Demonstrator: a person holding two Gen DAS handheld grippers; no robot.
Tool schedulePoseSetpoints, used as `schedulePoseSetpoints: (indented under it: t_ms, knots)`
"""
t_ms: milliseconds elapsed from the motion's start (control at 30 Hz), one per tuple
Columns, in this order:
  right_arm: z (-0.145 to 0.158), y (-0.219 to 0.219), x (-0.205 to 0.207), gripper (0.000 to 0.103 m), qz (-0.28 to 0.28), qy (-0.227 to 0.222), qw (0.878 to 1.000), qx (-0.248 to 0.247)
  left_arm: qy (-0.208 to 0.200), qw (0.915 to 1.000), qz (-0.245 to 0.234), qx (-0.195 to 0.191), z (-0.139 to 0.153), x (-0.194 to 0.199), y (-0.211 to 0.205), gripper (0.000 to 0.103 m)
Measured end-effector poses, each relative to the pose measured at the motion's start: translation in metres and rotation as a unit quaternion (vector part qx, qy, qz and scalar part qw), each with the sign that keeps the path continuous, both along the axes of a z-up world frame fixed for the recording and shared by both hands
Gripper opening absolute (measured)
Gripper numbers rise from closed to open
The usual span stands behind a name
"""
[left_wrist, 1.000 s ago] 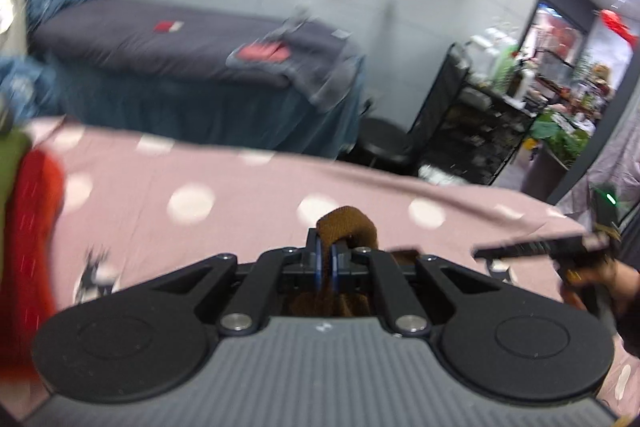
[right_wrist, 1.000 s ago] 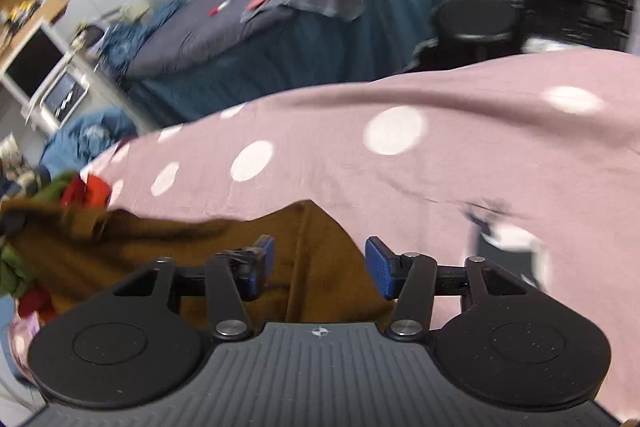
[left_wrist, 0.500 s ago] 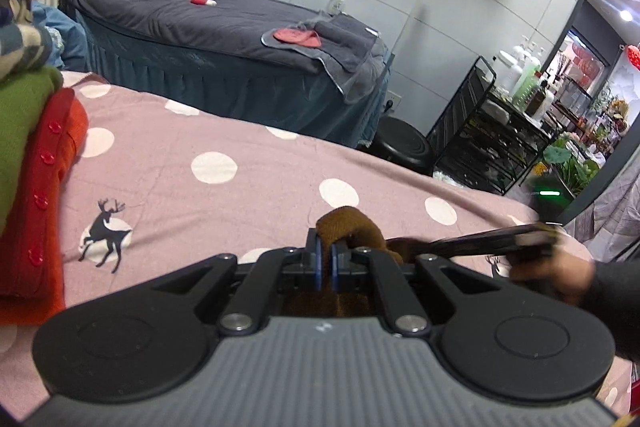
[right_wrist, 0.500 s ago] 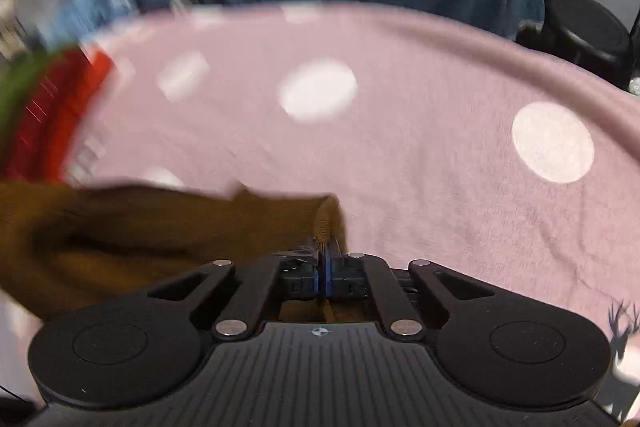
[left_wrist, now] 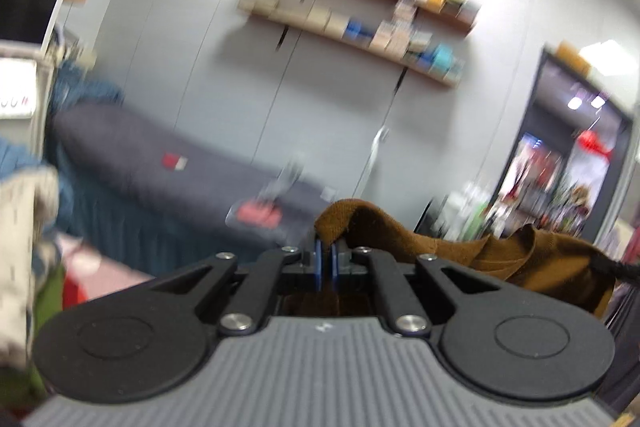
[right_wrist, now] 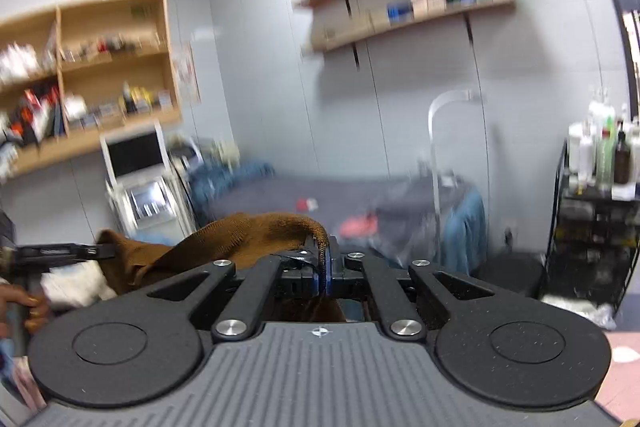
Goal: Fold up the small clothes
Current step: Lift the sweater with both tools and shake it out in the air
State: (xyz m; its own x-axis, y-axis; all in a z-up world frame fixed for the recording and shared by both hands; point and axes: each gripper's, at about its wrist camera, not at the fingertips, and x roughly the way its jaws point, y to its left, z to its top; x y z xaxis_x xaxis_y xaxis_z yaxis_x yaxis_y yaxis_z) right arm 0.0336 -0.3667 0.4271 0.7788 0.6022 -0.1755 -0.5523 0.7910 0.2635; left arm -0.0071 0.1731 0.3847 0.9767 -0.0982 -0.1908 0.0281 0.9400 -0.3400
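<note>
A brown knit garment [left_wrist: 492, 247] hangs in the air between both grippers, well above the bed. My left gripper [left_wrist: 325, 253] is shut on one corner of it, and the cloth runs off to the right. My right gripper [right_wrist: 322, 263] is shut on the other corner of the brown garment [right_wrist: 240, 235], which stretches left toward the left gripper [right_wrist: 64, 251] and the hand that holds it. Both views point nearly level at the far wall.
A dark grey massage bed [left_wrist: 160, 163] with a red item stands by the wall. Wooden shelves [right_wrist: 404, 15] hang above. A black trolley with bottles [right_wrist: 600, 187] is on the right. Folded clothes [left_wrist: 24, 227] pile up at the left; pink bedding [right_wrist: 624, 351] shows low right.
The right gripper closed on the brown garment's edge. Both grippers then rose and tilted up, lifting the garment off the pink spotted bed, which has dropped out of view.
</note>
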Motion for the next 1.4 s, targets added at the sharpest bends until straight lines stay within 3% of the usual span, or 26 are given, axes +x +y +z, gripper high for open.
schedulePoseSetpoints:
  t_ms: [267,400,533,633,667,800,900,967,1000,1100,1233,1400]
  knots:
    - [0.055,-0.036,-0.092,0.005,0.008,-0.033,0.995,0.089,-0.086,0.9961,-0.021,0.005,0.062,-0.079,-0.010,0.004]
    - [0.085,-0.029,-0.121,0.005,0.013,-0.103,0.989,0.102,-0.160,0.9867,-0.024,0.014,0.103,-0.111,-0.019,0.004]
    - [0.103,-0.032,-0.127,0.005,0.004,-0.168,0.977,0.131,-0.232,0.9722,-0.030,0.003,0.136,-0.136,-0.032,0.004]
    - [0.106,-0.041,-0.122,0.005,-0.020,-0.195,0.970,0.145,-0.259,0.9650,-0.037,0.015,0.146,-0.138,-0.045,0.004]
    - [0.102,-0.042,-0.116,0.005,-0.027,-0.194,0.970,0.144,-0.255,0.9662,-0.036,0.018,0.145,-0.131,-0.050,0.004]
    - [0.074,-0.042,-0.069,0.005,-0.044,-0.134,0.981,0.132,-0.189,0.9811,-0.043,0.008,0.109,-0.064,-0.060,0.004]
    - [0.034,-0.035,-0.012,0.005,-0.066,-0.045,0.992,0.096,-0.086,0.9950,-0.046,-0.023,0.046,0.023,-0.053,0.004]
    - [-0.004,-0.026,0.033,0.005,-0.075,0.023,0.994,0.072,-0.018,0.9977,-0.043,-0.049,0.001,0.072,-0.052,0.004]
    - [-0.026,-0.018,0.055,0.005,-0.087,0.047,0.994,0.046,0.009,0.9988,-0.034,-0.033,-0.023,0.096,-0.053,0.004]
    - [-0.095,0.002,0.115,0.005,-0.115,0.112,0.987,-0.026,0.097,0.9949,-0.029,0.002,-0.090,0.162,-0.065,0.004]
    - [-0.182,0.020,0.183,0.005,-0.129,0.182,0.971,-0.082,0.189,0.9813,-0.033,0.018,-0.175,0.225,-0.072,0.004]
    - [-0.244,0.032,0.230,0.005,-0.130,0.225,0.958,-0.120,0.259,0.9650,-0.022,0.035,-0.240,0.275,-0.074,0.004]
